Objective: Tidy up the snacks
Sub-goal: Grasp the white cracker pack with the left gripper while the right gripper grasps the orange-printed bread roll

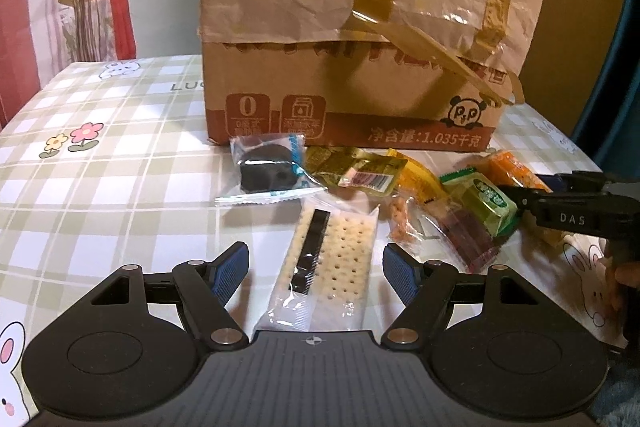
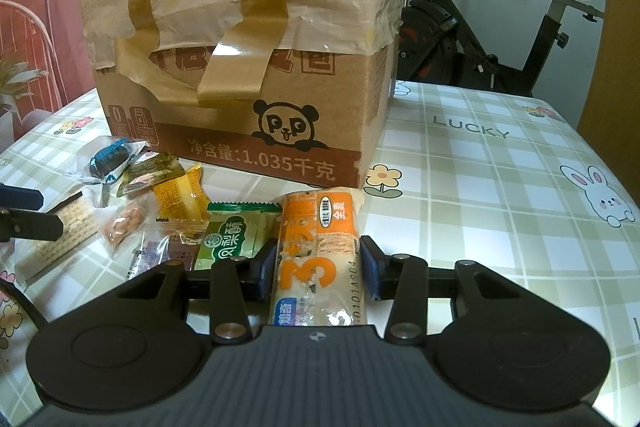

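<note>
Crinkly orange-white snack pack (image 2: 318,259) clamped in right gripper (image 2: 319,267) fingers; left gripper (image 1: 316,271) fingers apart w/ cracker pack (image 1: 326,267) between.

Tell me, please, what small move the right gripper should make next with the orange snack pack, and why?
Probably lift it slightly. The right gripper has its blue pads against both sides of the orange snack pack, which lies on the tablecloth next to the green packet. Raising it first should clear the neighbouring snacks.
</note>
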`<state>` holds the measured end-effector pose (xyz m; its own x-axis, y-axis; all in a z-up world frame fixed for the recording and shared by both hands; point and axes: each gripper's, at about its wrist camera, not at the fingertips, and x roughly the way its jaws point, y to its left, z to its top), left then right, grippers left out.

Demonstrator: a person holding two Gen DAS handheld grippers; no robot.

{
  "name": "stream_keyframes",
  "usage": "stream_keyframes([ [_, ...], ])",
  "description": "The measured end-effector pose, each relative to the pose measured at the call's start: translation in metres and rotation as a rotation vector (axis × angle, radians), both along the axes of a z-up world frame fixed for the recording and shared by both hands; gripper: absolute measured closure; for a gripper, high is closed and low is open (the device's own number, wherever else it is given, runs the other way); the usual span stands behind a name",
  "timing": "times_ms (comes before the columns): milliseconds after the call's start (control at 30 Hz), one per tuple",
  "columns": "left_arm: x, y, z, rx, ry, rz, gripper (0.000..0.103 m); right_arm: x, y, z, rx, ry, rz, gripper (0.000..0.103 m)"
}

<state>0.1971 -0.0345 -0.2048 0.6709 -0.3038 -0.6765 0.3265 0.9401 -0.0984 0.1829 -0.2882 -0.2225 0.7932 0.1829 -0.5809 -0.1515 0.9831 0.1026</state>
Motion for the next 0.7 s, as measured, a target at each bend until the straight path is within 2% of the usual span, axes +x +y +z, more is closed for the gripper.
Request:
stream_keyframes([
  [200, 0.002, -0.008, -0.01, 0.061, -0.013, -0.018, 0.03, 0.0, 0.0, 0.0, 0.0, 0.0, 0.0, 0.058],
  [267, 0.0, -0.01, -0.009, 0.087, -0.029, -0.028, 0.053, 0.0, 0.0, 0.0, 0.001, 0.0, 0.0, 0.058],
  [500, -0.001, -0.002, -0.004, 0.041, -0.014, -0.022, 0.054, 0.0, -0.001, 0.0, 0.009, -0.001, 0.0, 0.058],
  [700, -0.007, 0.002, 0.009, -0.019, -0.05, -0.045, 0.054, -0.002, -0.014, 0.002, 0.088, 0.002, -0.036, 0.063],
])
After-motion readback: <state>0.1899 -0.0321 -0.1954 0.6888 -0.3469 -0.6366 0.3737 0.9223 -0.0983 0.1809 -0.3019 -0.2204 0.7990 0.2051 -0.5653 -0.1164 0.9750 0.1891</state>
